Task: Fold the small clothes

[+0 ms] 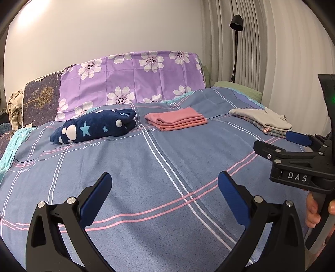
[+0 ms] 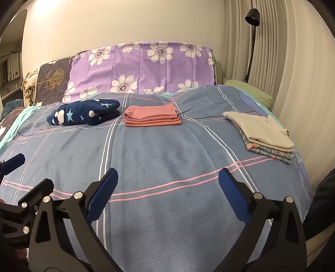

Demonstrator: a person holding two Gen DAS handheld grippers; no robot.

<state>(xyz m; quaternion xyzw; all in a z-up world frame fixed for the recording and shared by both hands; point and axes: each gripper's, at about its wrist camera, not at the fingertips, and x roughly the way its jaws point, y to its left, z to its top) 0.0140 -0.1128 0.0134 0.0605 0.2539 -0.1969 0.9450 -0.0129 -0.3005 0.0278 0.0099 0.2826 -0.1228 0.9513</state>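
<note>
ok, both grippers, left [image 1: 164, 188] and right [image 2: 167, 186], are spread and empty. grey top [image 2: 261, 129] sits at 2 o'clock on the stack: light, limp, so pinch a hem corner, not the middle.

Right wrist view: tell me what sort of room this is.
Most likely a bedroom. A bed with a plaid blue cover fills the view, a purple flowered pillow leans at its head, and a black lamp stands by pleated curtains.

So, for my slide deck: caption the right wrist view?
Open right claw over plaid bedspread; three folded clothing piles beyond.
</note>
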